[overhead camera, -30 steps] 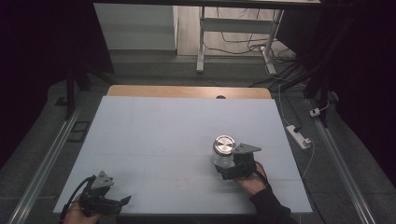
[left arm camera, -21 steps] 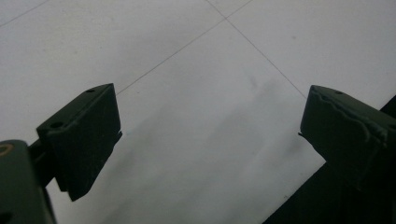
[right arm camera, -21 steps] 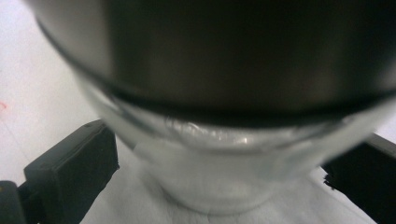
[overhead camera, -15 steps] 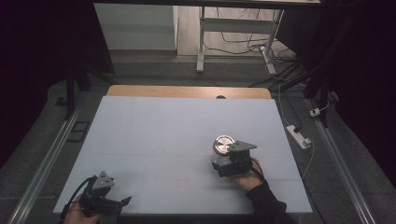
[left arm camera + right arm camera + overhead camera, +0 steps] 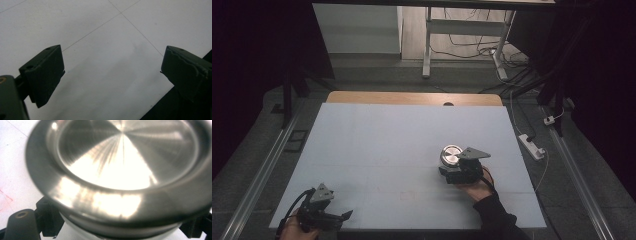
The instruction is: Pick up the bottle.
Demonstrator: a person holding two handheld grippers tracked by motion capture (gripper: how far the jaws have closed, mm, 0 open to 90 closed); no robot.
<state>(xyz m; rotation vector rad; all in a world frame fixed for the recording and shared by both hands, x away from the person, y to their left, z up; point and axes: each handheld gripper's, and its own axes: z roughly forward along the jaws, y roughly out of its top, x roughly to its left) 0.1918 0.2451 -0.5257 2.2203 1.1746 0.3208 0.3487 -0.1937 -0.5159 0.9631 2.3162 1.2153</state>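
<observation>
A round container with a shiny steel lid (image 5: 451,154) stands on the pale blue table (image 5: 402,145), right of centre. In the right gripper view the lid (image 5: 125,157) looms very close, above a white body. My right gripper (image 5: 450,168) comes at it from the near side. Its black jaws sit tight against both sides of the body just under the lid, so my right gripper (image 5: 122,231) is shut on it. My left gripper (image 5: 343,216) rests at the table's front left corner. In its own view my left gripper (image 5: 112,72) is open, with bare table between the jaws.
The table's front edge (image 5: 162,100) runs just beside the left gripper's right-hand jaw. A wooden strip (image 5: 412,98) borders the table's far side. A white power strip (image 5: 532,146) and cables lie on the floor to the right.
The right hand and gripper have shifted slightly around the container, which stays in about the same spot. The left gripper has barely moved.
</observation>
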